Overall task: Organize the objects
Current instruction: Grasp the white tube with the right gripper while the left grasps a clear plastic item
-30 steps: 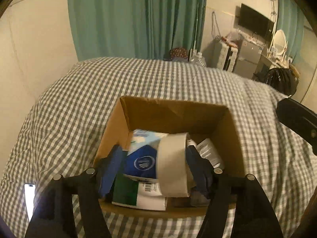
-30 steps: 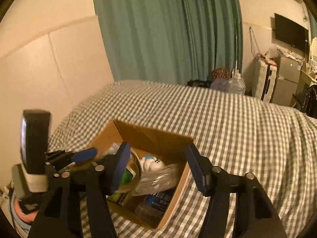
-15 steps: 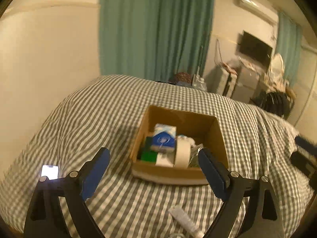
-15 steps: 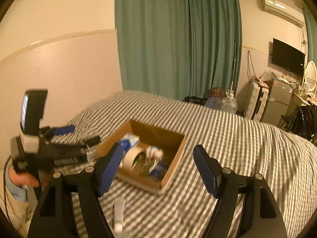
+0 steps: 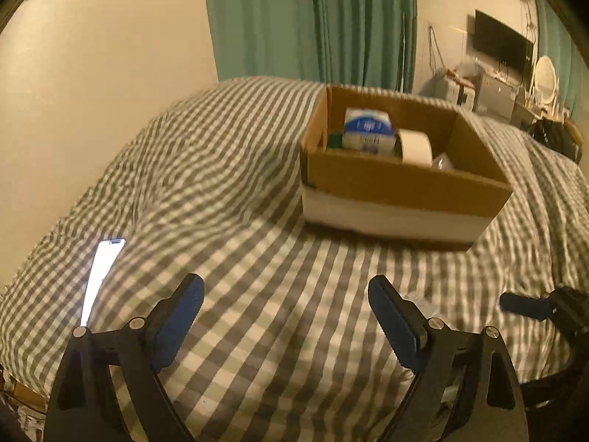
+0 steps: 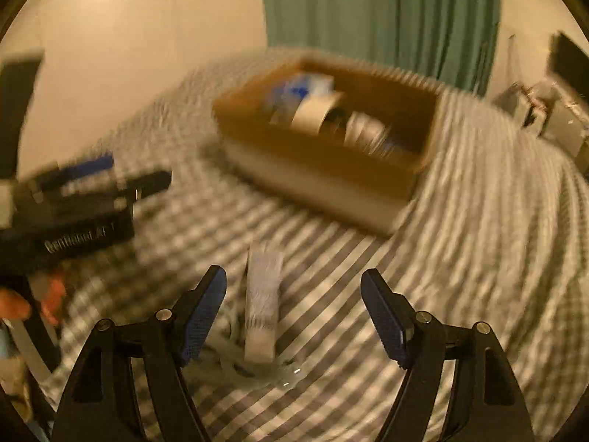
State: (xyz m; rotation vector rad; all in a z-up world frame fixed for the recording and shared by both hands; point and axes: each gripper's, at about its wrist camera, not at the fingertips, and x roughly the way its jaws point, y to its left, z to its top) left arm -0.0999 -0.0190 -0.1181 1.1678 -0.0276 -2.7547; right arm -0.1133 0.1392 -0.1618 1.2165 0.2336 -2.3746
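Observation:
A cardboard box [image 5: 401,180] stands on the checked bed cover, also in the right wrist view [image 6: 320,154]. In it are a blue and white carton [image 5: 366,129], a roll of tape [image 5: 416,147] and other items. A white tube [image 6: 262,298] lies on a clear plastic bag [image 6: 257,368] on the cover, just ahead of my right gripper [image 6: 292,313], which is open and empty. My left gripper [image 5: 285,320] is open and empty, low over the cover, well short of the box. The right wrist view is blurred.
A lit phone [image 5: 99,276] lies on the cover at the left. The left gripper shows in the right wrist view [image 6: 73,206]. A wall runs along the left side. Curtains [image 5: 313,22], a television and shelves stand behind the bed.
Both grippers have pulled back from the box and dropped low over the cover. The tape roll stays in the box. The white tube has come between the right fingers' line of view.

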